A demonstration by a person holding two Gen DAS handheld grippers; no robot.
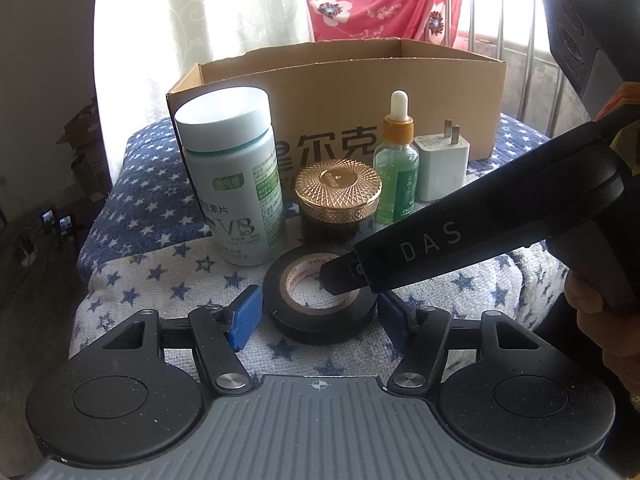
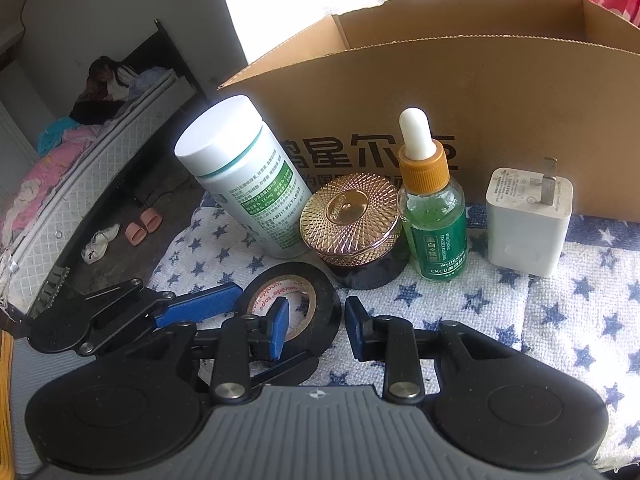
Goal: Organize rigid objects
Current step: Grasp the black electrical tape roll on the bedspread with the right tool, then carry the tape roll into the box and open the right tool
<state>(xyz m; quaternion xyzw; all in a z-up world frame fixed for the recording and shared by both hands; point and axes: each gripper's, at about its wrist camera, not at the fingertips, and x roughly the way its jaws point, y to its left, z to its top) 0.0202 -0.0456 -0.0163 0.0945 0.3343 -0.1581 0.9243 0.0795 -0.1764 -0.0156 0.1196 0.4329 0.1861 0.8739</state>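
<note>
The roll of black tape (image 1: 320, 304) lies flat on the star-patterned cloth (image 1: 168, 276), nearest of all the things, and both grippers crowd it. The left gripper (image 1: 316, 312) has its jaws wide, one blue pad on each side of the roll, just beside it; whether either touches it, I cannot tell. The right gripper (image 2: 316, 328) comes in from the side with its jaws narrow, one pad inside the roll's hole and the other outside the wall. They straddle the rim, but a gap shows at the outer pad, so I would not call it a grip yet.

Behind the tape, everything else stands waiting in a row in front of the cardboard box (image 2: 460, 92): the white pill bottle (image 2: 248, 184), the jar with the gold lid (image 2: 352, 224), the green dropper bottle (image 2: 434, 216) and the white charger plug (image 2: 528, 224). All of them are outside the box, upright on the cloth.

So by my reckoning the job is barely begun. What shows of the box's inside looks empty, though its floor is hidden behind the front wall. If the box is where things go, the tape looks to be the first candidate, with four more pieces left after it.
</note>
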